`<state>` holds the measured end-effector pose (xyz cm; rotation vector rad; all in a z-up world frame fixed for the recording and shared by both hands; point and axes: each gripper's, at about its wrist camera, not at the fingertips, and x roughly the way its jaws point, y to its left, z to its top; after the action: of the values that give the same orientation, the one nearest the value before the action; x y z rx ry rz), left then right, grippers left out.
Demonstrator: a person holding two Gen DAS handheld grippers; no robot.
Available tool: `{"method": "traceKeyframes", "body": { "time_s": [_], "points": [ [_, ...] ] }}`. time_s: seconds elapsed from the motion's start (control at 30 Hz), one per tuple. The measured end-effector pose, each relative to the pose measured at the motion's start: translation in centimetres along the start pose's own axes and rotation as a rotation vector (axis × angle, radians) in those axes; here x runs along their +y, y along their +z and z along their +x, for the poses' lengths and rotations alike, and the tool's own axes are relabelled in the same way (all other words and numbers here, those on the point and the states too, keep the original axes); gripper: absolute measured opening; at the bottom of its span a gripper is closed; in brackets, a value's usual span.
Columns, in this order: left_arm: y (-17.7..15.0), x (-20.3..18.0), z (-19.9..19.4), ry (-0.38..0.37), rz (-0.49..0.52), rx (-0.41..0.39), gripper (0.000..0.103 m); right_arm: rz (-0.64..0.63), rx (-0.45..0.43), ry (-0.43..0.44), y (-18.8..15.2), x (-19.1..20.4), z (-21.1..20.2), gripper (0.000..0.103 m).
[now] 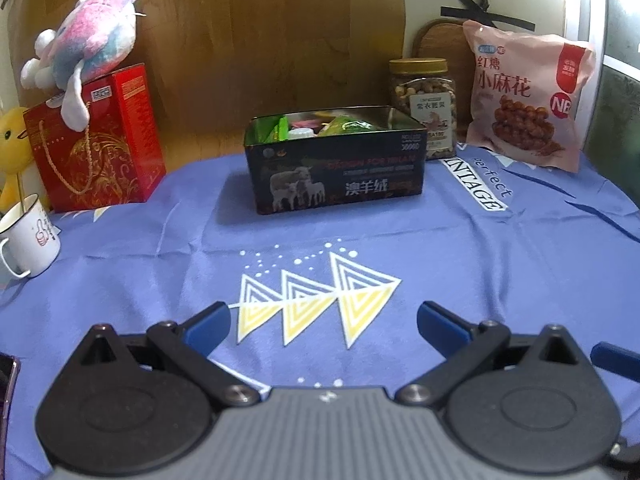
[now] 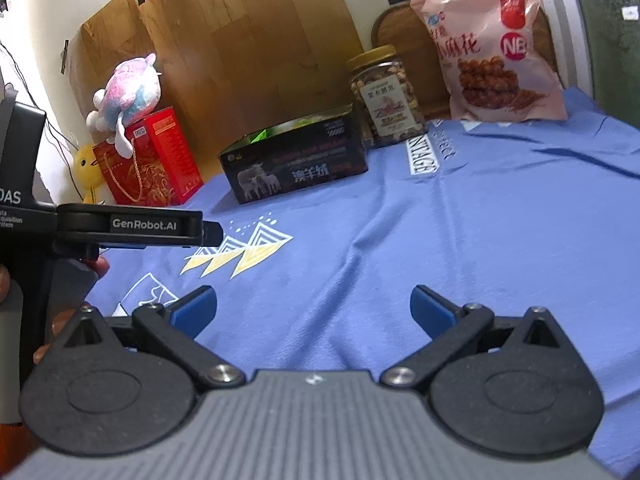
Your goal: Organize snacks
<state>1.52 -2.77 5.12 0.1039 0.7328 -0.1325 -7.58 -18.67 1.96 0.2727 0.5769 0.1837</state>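
A dark open tin box [image 1: 334, 176] with sheep on its side stands at the back middle of the blue cloth and holds several small snack packets [image 1: 344, 124]. It also shows in the right wrist view [image 2: 294, 166]. A nut jar [image 1: 424, 100] [image 2: 384, 96] with a gold lid stands right of it. A pink snack bag [image 1: 528, 96] [image 2: 496, 48] leans at the back right. My left gripper [image 1: 323, 322] is open and empty, low over the cloth, well short of the box. My right gripper [image 2: 314, 306] is open and empty. The left gripper shows side-on at the right wrist view's left edge [image 2: 140, 226].
A red gift box [image 1: 96, 140] [image 2: 150, 160] with a plush toy [image 1: 88, 44] on top stands at back left, beside a yellow plush [image 1: 12, 140]. A white mug [image 1: 28, 236] sits at the left edge. A wooden board [image 1: 260, 32] lines the back wall.
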Motion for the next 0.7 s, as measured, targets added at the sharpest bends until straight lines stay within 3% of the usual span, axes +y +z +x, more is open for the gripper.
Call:
{"method": "traceKeyframes", "body": {
  "time_s": [0.53,0.7],
  "points": [
    [-0.4,-1.5,0.8,-0.022,0.001,0.048,0.103,0.036,-0.021,0.000,0.7,-1.6,-0.5,0.103],
    [0.1,-2.5,0.5,-0.033,0.012,0.027,0.103,0.038,-0.035,-0.012,1.0,-2.0,-1.1,0.103]
  ]
}}
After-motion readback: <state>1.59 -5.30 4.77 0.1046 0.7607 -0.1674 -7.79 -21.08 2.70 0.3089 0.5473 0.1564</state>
